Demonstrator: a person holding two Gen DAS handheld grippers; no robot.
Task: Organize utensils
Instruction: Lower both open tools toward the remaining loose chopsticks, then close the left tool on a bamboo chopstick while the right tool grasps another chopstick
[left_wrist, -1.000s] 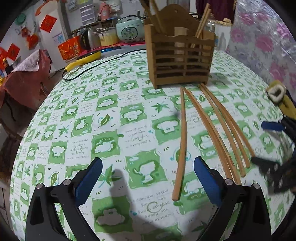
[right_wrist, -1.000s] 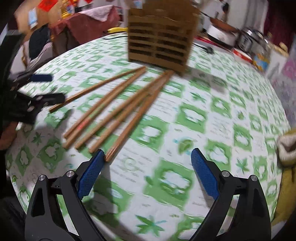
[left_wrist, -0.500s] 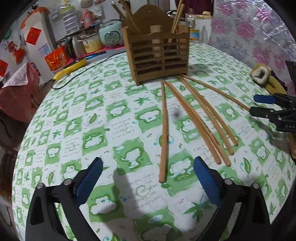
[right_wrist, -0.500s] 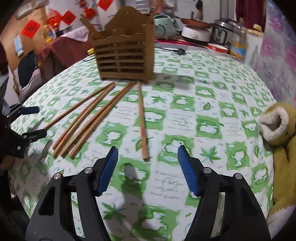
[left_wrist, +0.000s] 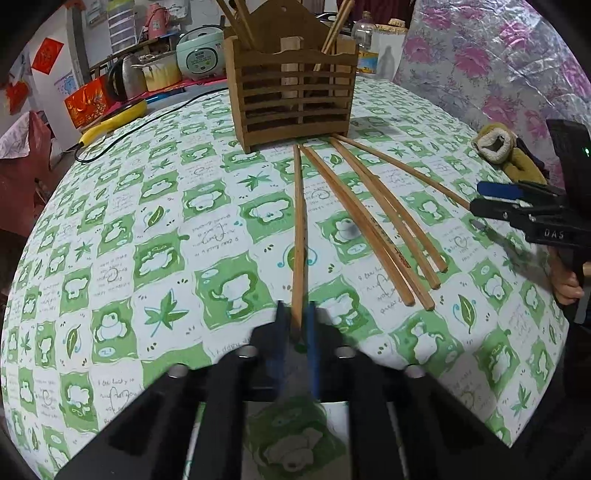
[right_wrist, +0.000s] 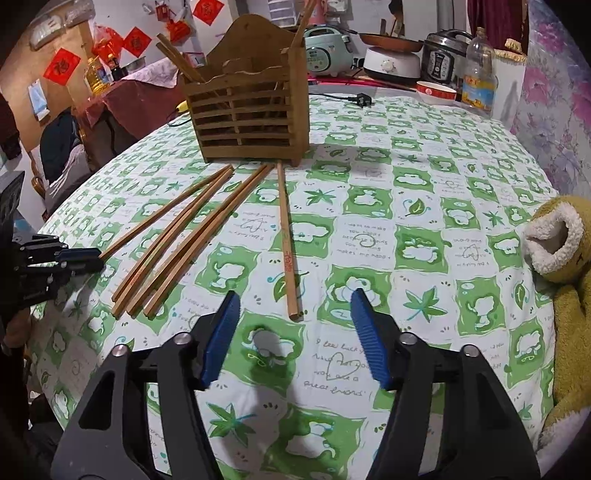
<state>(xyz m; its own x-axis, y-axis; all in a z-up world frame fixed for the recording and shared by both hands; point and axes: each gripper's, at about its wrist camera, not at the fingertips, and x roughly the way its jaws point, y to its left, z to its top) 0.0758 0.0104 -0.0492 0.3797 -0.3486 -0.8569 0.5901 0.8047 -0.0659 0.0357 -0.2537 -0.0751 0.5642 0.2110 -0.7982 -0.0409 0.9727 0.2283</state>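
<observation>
One round table (left_wrist: 147, 221) in a green-and-white checked cloth fills both views, with kitchen pots and a rice cooker on a shelf behind it. A slatted wooden holder (left_wrist: 295, 99) stands upright at the far side of the cloth, and a few chopsticks stick up out of its compartments. A yellow plush (right_wrist: 554, 240) lies at the table's right edge, well apart from the holder. The left gripper (left_wrist: 296, 314) sits low over the cloth with its blue pads drawn together on the near end of the left chopstick (left_wrist: 300, 221), which runs straight away to the foot of the holder. Whether that stick is lifted or flat on the cloth cannot be told. The right gripper (right_wrist: 294, 299) has its jaws wide apart and holds nothing. The near end of the right chopstick (right_wrist: 286, 236) shows in the gap between its pads, touching neither, and the stick lies flat on the cloth with its far tip by the holder's front corner. Between these two lie four chopsticks (left_wrist: 386, 240), flat and fanned out from the holder's base, bunched in two close pairs with their near ends uneven and short of both grippers.
</observation>
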